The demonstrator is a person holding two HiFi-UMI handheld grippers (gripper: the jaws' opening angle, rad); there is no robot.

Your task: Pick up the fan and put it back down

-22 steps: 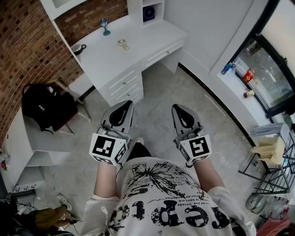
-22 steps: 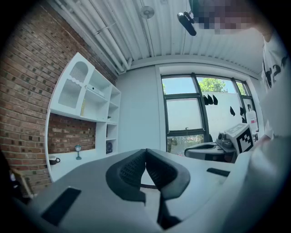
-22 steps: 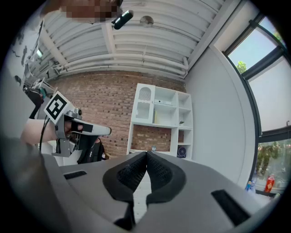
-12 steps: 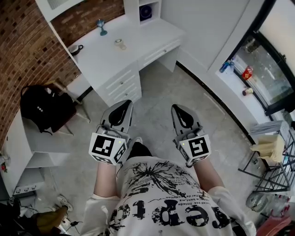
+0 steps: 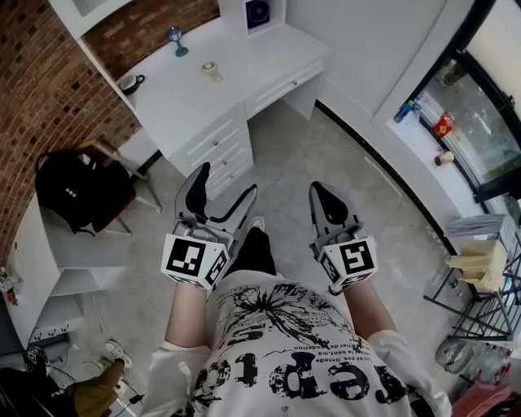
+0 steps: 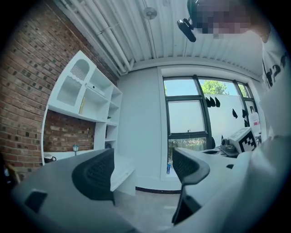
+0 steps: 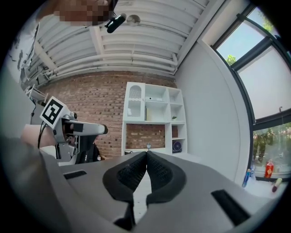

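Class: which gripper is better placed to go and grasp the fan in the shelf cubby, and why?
Probably the left. The left gripper has its jaws wide apart and empty, ready to close on the fan. The right gripper has its jaws shut. Both are about equally far from the fan.

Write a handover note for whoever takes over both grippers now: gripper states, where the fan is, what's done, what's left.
Left gripper: open, empty, out over the floor.
Right gripper: shut, empty.
Fan: apparently the dark round thing in the shelf cubby at the desk's back, far from both grippers.
Done: nothing; fan untouched.
Left: walk up to the desk, grasp the fan, lift it, set it back down.
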